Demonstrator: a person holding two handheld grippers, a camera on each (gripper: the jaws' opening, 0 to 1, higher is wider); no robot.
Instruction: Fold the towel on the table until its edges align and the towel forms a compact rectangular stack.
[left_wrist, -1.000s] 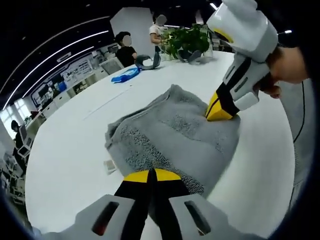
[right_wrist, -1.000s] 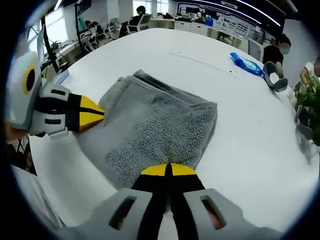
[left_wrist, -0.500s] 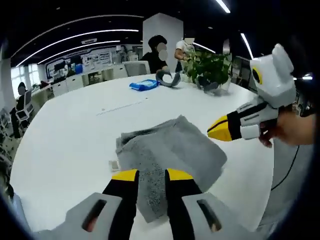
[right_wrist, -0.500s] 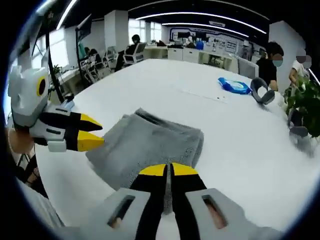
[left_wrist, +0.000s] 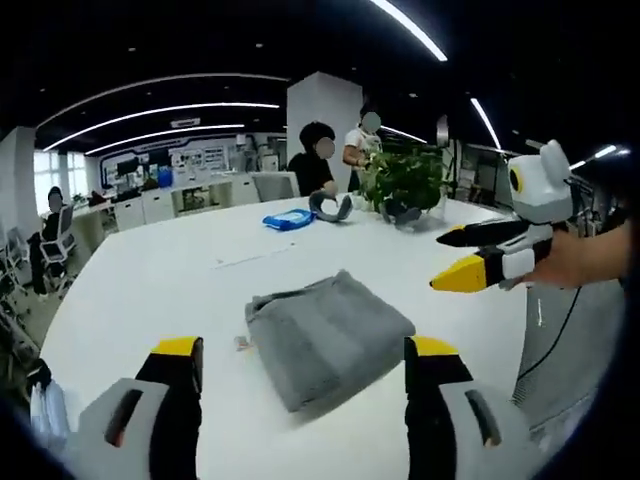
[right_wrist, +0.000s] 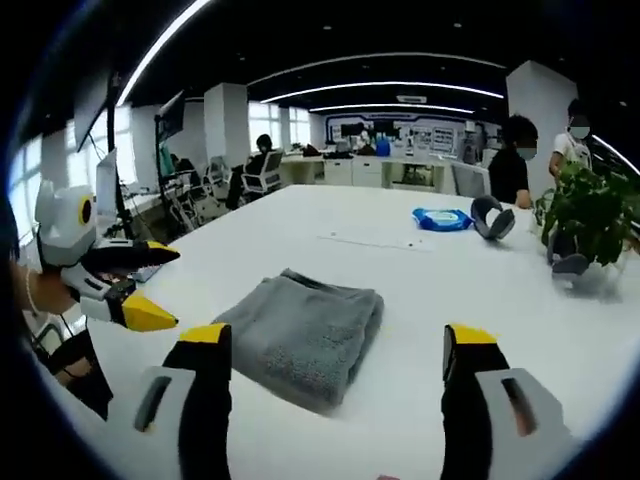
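Observation:
The grey towel (left_wrist: 327, 336) lies folded into a thick rectangular stack on the white table (left_wrist: 150, 290). In the right gripper view the towel (right_wrist: 300, 332) sits just beyond my jaws. My left gripper (left_wrist: 300, 352) is open, raised above and behind the towel, with nothing between its jaws. My right gripper (right_wrist: 335, 336) is open too, held off the towel. The right gripper (left_wrist: 462, 255) also appears at the right of the left gripper view, jaws apart in the air. At the left of the right gripper view, the left gripper (right_wrist: 143, 287) hangs open.
A blue packet (left_wrist: 288, 218) and a dark curved object (left_wrist: 330, 207) lie at the table's far side, beside a potted plant (left_wrist: 402, 182). A small tag (left_wrist: 240, 343) lies next to the towel. People sit beyond the table. Office desks and chairs fill the background.
Both grippers went from shut on the towel to open and pulled up and back from it. The towel now rests flat on the table, looking smaller as the cameras rose.

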